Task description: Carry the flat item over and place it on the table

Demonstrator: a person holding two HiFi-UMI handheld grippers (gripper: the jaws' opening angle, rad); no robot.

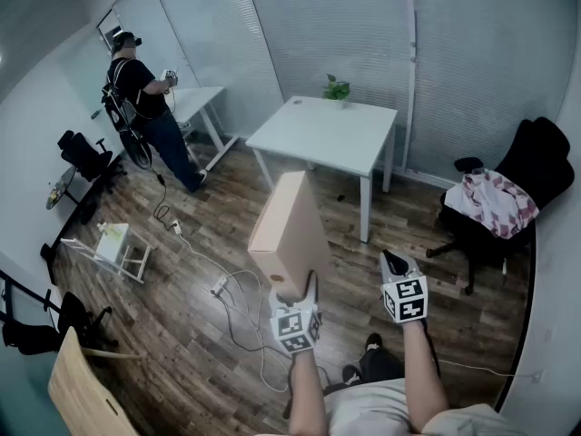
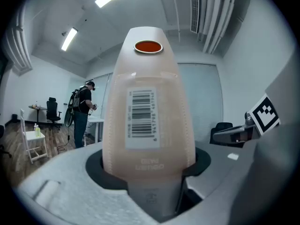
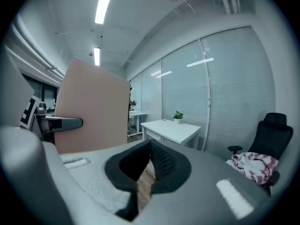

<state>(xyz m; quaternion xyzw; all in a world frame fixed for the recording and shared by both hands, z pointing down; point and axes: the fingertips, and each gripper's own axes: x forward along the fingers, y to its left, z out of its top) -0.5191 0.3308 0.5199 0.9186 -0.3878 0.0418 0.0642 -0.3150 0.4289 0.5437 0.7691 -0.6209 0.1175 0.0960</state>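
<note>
left claw (image 1: 295,296): clamped on the lower edge of a flat tan box (image 1: 289,234), jaws spread wide on either side of it. box stands upright on end, raised in the air over the wood floor (image 1: 227,243), not touching any furniture. left gripper view: box (image 2: 147,116) fills the gap between the jaws, barcode label (image 2: 140,118) facing the camera, red sticker (image 2: 148,46) near its top.

right claw (image 1: 395,263): just beside the box, empty, jaw tips together (right gripper view shows only floor below the pads).

white counter (image 1: 331,134) ahead of the box and well apart from it, small plant (image 1: 337,87) at its far edge. black chair (image 1: 508,198) with patterned cloth (image 1: 495,203) to the right. a person (image 1: 141,94) stands at a far desk.
</note>
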